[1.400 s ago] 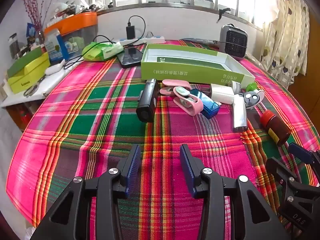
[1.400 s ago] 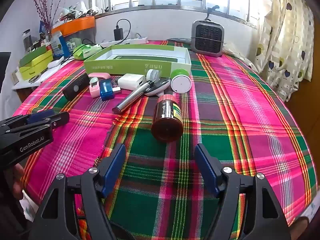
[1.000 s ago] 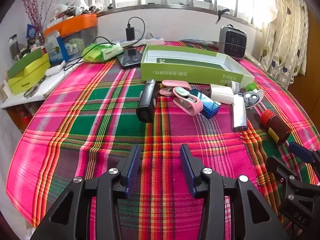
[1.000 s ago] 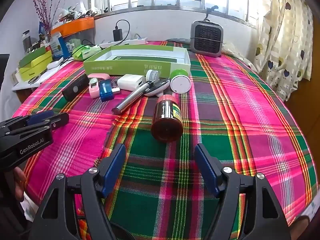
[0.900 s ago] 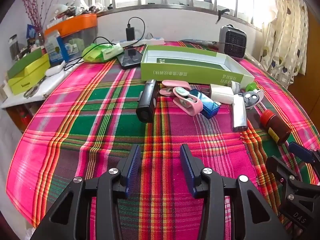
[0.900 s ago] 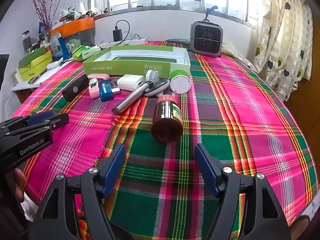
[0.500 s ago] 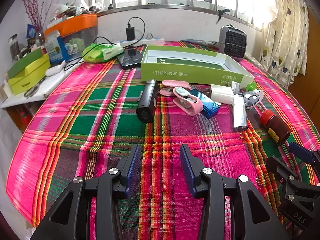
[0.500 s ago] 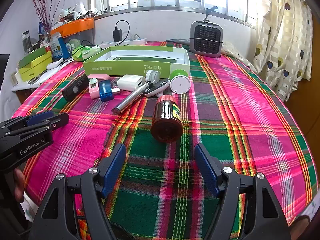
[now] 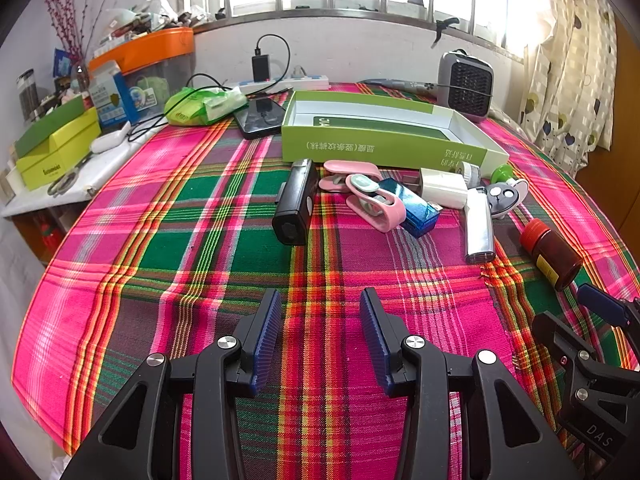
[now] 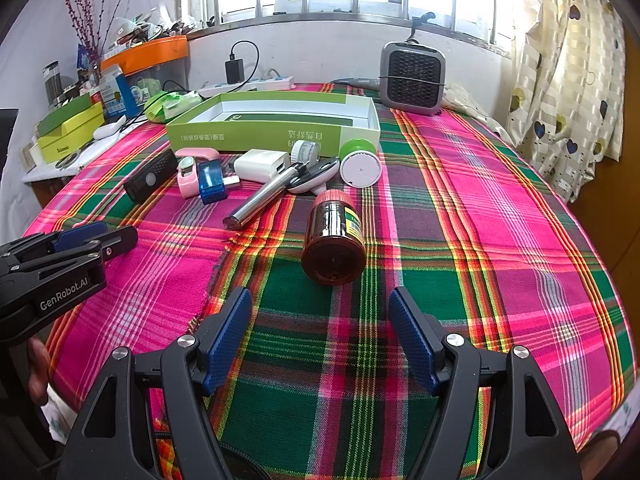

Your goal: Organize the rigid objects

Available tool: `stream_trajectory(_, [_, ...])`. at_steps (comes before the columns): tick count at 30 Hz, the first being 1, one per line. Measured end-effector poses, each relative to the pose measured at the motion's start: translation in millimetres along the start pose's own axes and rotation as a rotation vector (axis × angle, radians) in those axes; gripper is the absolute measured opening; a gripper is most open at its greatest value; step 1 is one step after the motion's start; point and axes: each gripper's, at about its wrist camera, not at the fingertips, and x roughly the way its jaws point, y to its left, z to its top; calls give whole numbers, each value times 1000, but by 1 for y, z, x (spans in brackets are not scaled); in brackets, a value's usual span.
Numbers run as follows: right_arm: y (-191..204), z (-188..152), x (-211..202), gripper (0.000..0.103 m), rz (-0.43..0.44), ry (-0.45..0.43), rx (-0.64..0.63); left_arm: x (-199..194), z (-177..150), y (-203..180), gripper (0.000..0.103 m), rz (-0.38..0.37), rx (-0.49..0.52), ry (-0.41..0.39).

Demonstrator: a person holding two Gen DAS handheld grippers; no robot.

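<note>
The right gripper (image 10: 320, 334) hangs low over the near edge of the table (image 10: 500, 216), jaws spread wide and holding nothing. It points straight at the brown jar (image 10: 334, 242), which lies on its side just ahead with its base toward the camera and its red cap away; the wide spread looks chosen to take the jar's round body across its width. The left gripper (image 9: 320, 338) also sits near that edge, further left, with a narrower gap and nothing between its pads; its line runs toward the black rectangular device (image 9: 295, 202), which suggests that is its likely target.

Beyond both, the loose items sit in a row across the middle of the table: the pink clip (image 9: 370, 196), the blue translucent block (image 9: 414, 208), the white adapter (image 9: 444, 189), the silver cylinder (image 9: 479, 226) and the green-and-white round tub (image 10: 359, 162) at the right end. They lie close in front of the green box (image 9: 384, 148), probably staged for quick transfer.

That box, open-topped and toward the far edge, holds no loose object that can be seen; only a dark green panel shows on its floor. Nothing has been sorted into it yet, so the task appears to be at its start.
</note>
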Motion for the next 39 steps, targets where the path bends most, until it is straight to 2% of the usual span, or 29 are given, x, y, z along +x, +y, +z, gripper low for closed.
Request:
stream_trajectory(18, [-3,0,1,71,6,1,-3,0,0,0,40,-7,8,4])
stream_trajectory(24, [-5,2,-2,71,26,9,-9,2,8,5,39,-52,32,23])
stream_trajectory(29, [-17,6,1,71,10,20,34,4,11,12,39,-90,61,37])
stream_trajectory(36, [-19,17,12,71,16,51,29,14,23,25,39,-150,14,56])
stream_trajectory(39, [-17,22,17,71,25,63,13,19,28,27,39,-149,7,59])
